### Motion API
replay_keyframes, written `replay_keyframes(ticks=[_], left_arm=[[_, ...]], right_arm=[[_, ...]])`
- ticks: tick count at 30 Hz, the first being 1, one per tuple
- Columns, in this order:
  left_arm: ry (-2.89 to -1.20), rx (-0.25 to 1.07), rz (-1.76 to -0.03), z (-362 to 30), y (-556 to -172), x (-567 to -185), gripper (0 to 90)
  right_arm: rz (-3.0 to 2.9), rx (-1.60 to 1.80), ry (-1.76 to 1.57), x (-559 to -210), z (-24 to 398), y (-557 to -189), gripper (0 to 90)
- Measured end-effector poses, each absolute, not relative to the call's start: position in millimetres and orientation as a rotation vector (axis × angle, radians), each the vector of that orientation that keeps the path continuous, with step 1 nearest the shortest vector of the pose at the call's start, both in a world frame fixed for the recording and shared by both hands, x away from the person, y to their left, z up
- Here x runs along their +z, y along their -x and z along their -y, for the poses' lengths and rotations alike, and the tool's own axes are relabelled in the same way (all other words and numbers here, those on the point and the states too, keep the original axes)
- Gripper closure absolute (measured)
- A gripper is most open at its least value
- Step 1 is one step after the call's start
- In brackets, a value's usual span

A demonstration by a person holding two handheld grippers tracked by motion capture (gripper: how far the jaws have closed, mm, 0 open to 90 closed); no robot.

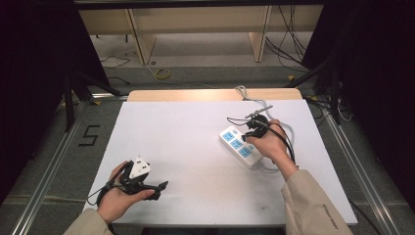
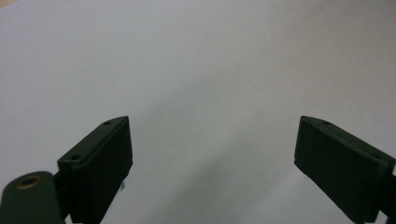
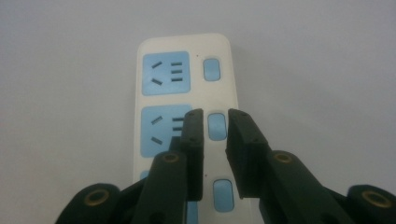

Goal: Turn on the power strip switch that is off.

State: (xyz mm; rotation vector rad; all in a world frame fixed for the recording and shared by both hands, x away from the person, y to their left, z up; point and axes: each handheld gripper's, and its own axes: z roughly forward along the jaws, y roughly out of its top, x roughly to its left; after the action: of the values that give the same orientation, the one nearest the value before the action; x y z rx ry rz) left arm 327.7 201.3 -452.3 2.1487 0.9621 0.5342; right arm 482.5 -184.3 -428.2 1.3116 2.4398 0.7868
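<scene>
While set on the white table right of centre, long axis slanting from far-left to near-right, white power strip with blue sockets and a column of blue switches. Directly above it, right gripper, jaws nearly closed with a narrow gap, gripping nothing, tips straddling the middle switch and pointing along the strip toward its far end. Clearly the nearer hand for any press. Well apart at the near-left corner, left gripper, jaws wide open and empty over bare tabletop. Beside that hand, small white plug adapter, apparently touching the gripper's body.
</scene>
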Motion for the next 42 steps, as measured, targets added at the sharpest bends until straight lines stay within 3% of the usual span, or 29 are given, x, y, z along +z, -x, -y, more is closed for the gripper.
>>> replay_keyframes(ticks=[23, 42], left_arm=[[-2.147, 0.535, -0.973, -203, -327, -452, 11.1], [-2.146, 0.539, -0.971, -202, -327, -452, 11.2]], right_arm=[[-2.325, 1.089, -1.217, -431, 227, -415, 48.5], [-2.202, 1.258, -1.190, -441, 269, -359, 38.8]])
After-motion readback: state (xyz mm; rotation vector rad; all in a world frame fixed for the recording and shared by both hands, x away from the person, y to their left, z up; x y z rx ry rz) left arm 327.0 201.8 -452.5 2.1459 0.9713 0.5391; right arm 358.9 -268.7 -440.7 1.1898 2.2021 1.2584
